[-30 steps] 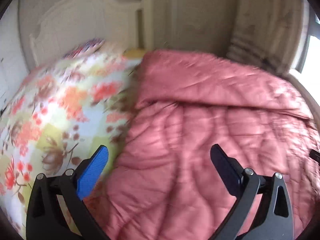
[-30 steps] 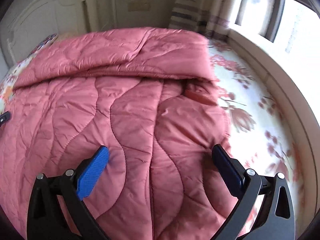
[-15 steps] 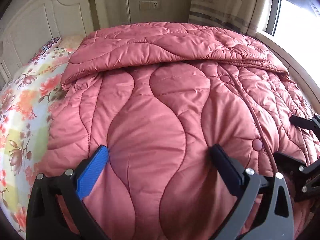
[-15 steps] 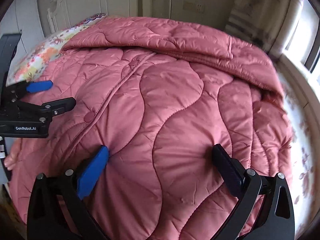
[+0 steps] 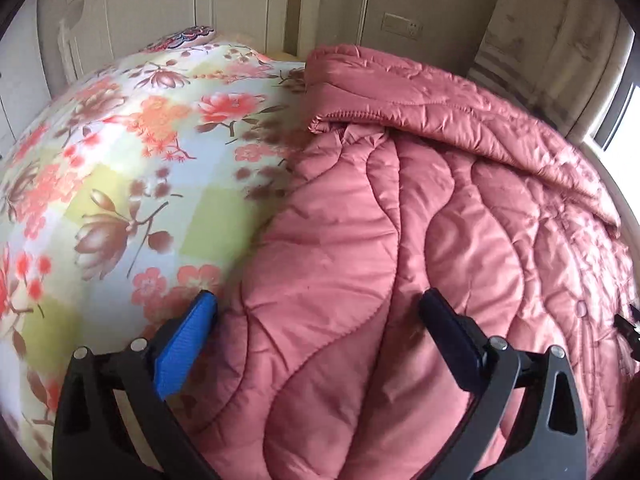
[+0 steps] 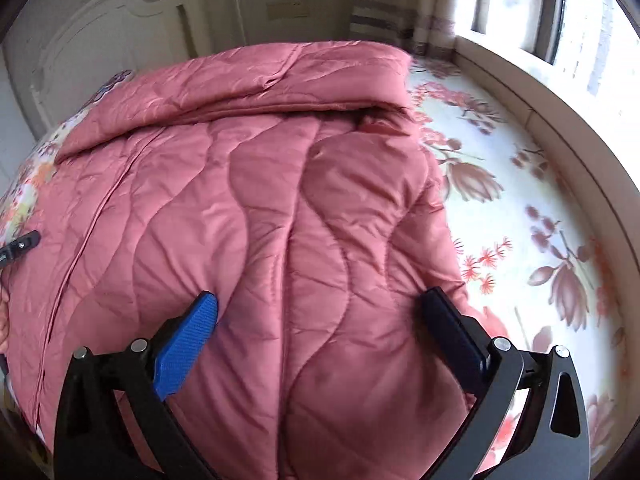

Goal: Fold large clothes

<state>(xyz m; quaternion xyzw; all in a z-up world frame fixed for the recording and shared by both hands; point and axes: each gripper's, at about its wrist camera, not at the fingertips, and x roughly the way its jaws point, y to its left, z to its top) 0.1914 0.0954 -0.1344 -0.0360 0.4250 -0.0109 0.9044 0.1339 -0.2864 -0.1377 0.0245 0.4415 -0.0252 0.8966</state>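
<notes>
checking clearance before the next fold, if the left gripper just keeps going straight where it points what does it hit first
Most likely the pink quilted coat: the open left gripper points at its padded body near the coat's left edge, beside the floral bedsheet. Depth is unclear.

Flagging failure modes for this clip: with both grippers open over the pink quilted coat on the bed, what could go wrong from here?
1. The left gripper straddles the pink quilted coat's side edge beside the floral bedsheet; closing could pinch sheet too.
2. The right gripper is open over puffy, glossy padding; a shallow pinch might slip.
3. The far end is already folded over; an uneven lift could undo it.
</notes>
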